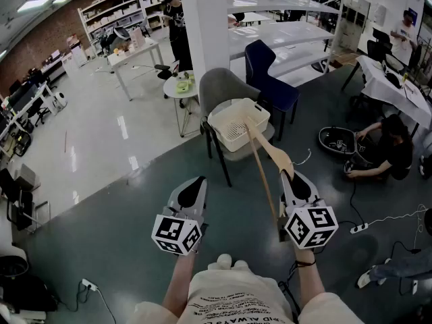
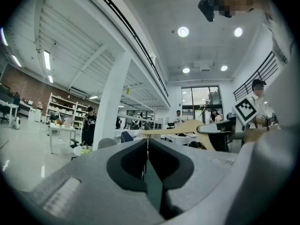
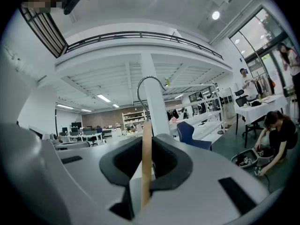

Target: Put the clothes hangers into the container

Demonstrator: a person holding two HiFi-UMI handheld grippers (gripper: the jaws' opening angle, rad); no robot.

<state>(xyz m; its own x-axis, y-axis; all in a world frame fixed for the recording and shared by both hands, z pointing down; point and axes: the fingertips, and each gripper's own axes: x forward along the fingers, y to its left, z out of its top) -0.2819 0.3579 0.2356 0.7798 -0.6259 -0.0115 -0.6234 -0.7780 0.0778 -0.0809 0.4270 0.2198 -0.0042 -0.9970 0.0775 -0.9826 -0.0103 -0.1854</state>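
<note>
Left gripper, jaws shut on nothing, hangs well short of the basket, which sits on a grey chair. A wooden hanger slants toward the basket's rim, its near end clamped in the right gripper.
</note>
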